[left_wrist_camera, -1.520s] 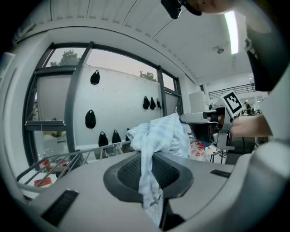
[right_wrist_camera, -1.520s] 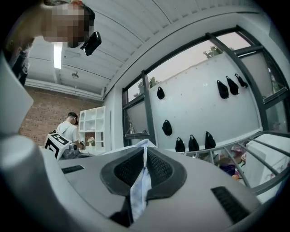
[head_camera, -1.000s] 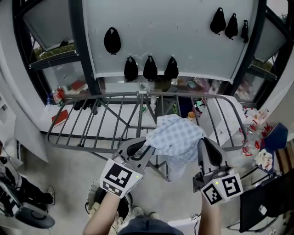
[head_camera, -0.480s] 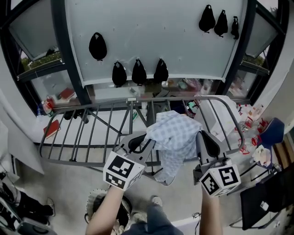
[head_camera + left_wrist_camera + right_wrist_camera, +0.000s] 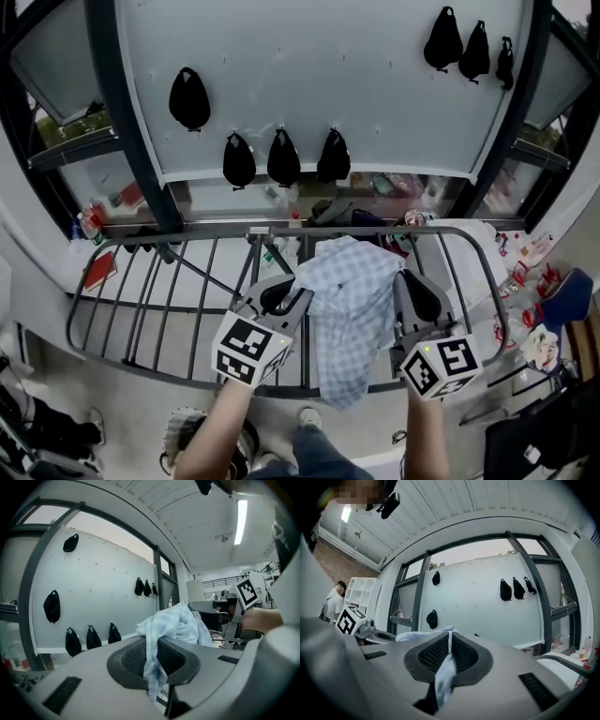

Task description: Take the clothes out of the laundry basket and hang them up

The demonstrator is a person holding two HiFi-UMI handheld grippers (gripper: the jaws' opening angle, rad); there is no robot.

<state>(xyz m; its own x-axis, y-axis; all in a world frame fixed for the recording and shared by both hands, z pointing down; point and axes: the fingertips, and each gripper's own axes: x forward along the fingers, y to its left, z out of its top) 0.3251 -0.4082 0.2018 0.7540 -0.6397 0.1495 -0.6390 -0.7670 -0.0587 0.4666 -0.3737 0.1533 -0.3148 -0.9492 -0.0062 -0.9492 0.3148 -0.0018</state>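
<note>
A light blue checked garment (image 5: 352,300) hangs stretched between my two grippers, over the near rail of the grey drying rack (image 5: 141,281). My left gripper (image 5: 298,292) is shut on its left edge; in the left gripper view the cloth (image 5: 173,625) runs down between the pads (image 5: 136,658). My right gripper (image 5: 405,281) is shut on the right edge, and in the right gripper view a strip of cloth (image 5: 443,677) is pinched between the pads (image 5: 464,653). A round laundry basket (image 5: 183,436) shows partly beside the person's legs, low at the left.
Several black bags (image 5: 281,155) hang on the white wall panel behind the rack. Dark window posts (image 5: 122,122) stand on either side. Bottles and clutter (image 5: 403,187) lie beyond the rack. A person in white (image 5: 333,604) stands far off.
Both grippers and the garment have come forward over the rack; the cloth's hem now drapes past the near rail. Both grips are unchanged.
</note>
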